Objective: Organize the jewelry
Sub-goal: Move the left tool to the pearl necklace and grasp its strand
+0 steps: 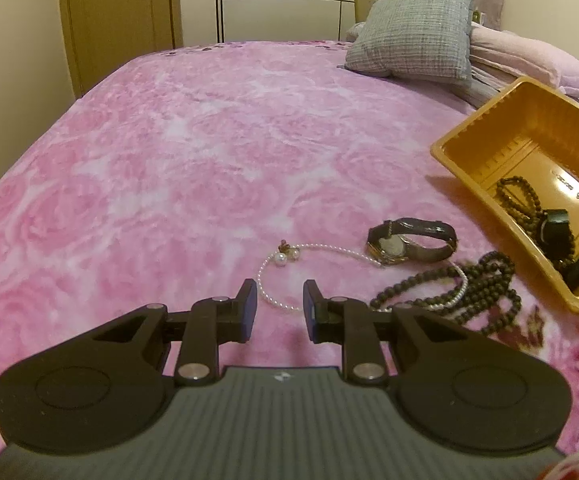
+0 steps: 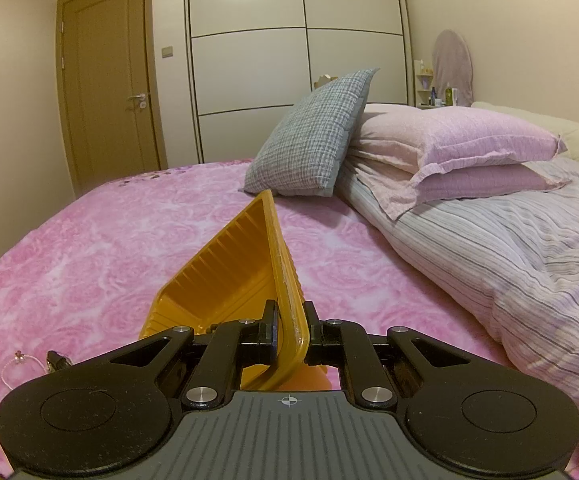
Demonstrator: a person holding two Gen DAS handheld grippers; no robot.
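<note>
Two claws: our left gripper point(image 1: 279, 306) hangs unclenched, pearl necklace point(image 1: 273, 280) dead ahead; right gripper point(image 2: 291, 322) clamps tray point(image 2: 229, 264) wall.

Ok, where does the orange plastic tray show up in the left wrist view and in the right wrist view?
Left wrist view: the orange plastic tray sits at the right edge, tilted, with dark beads and a watch inside.
Right wrist view: the tray is at centre, its wall clamped by the right gripper.
Shared landmark: the grey checked pillow behind the tray.
</note>
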